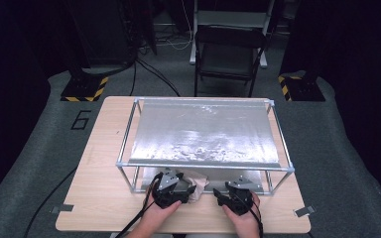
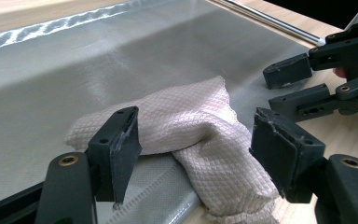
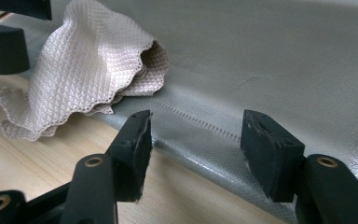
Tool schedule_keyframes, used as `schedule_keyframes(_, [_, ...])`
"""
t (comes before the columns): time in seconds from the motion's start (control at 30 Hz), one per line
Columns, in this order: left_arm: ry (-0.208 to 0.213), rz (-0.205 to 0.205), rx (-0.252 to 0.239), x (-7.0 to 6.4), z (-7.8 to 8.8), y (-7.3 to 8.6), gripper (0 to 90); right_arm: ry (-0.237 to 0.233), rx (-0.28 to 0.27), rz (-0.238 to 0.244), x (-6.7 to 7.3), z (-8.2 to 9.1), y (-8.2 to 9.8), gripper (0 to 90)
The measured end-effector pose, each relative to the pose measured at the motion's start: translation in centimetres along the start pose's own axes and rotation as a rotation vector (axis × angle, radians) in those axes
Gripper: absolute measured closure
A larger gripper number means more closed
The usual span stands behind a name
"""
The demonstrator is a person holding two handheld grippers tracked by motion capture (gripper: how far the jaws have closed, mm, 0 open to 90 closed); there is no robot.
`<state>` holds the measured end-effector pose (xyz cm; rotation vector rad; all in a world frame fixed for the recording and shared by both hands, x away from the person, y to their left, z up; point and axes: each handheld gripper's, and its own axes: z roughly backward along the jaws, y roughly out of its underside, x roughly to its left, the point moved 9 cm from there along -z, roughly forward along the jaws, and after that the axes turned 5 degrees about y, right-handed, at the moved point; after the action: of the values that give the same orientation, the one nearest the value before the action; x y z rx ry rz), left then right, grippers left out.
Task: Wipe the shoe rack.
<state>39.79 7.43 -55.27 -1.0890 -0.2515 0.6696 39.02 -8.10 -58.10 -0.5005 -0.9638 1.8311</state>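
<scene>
in the high view the left hand-held gripper and right hand-held gripper sit at the near edge of a silver sheet under a metal frame on the desk. the left gripper view brings out a crumpled pink cloth lying across the sheet's edge, between wide jaws with neither pad pressing it. in the right gripper view the jaws gape over the sheet's hem, with the cloth off to their left.
</scene>
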Motion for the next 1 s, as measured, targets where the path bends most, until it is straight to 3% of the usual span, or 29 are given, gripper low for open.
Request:
schedule_keyframes(0.03, [0.004,-0.025,0.005,0.1,-0.1,-0.1,32.2,0.001,-0.003,-0.002,0.0,0.0,0.0,43.0])
schedule_keyframes(0.33, [0.001,-0.007,0.01,-0.3,-1.3,-0.2,30.8,-0.003,-0.006,-0.032,0.1,0.0,-0.1,43.6])
schedule_keyframes(0.57, [-0.024,-0.023,0.082,0.3,-2.1,0.9,43.3,0.001,-0.005,-0.016,0.1,-0.1,0.0,43.9])
schedule_keyframes(0.87, [-0.009,-0.035,0.11,0.3,-2.4,1.4,54.9,0.005,-0.004,-0.021,0.3,0.0,0.0,41.7])
schedule_keyframes(0.93, [-0.004,-0.03,0.114,0.4,-2.4,1.4,56.5,0.009,0.002,0.002,0.2,0.0,0.0,41.6])
schedule_keyframes(0.97, [-0.012,-0.002,0.105,0.3,-2.5,1.4,57.6,0.011,0.003,0.002,0.2,-0.1,0.0,41.6])
schedule_keyframes(1.0, [-0.017,-0.004,0.112,0.3,-2.4,1.5,59.0,-0.002,0.004,-0.026,0.4,0.0,0.0,41.8])
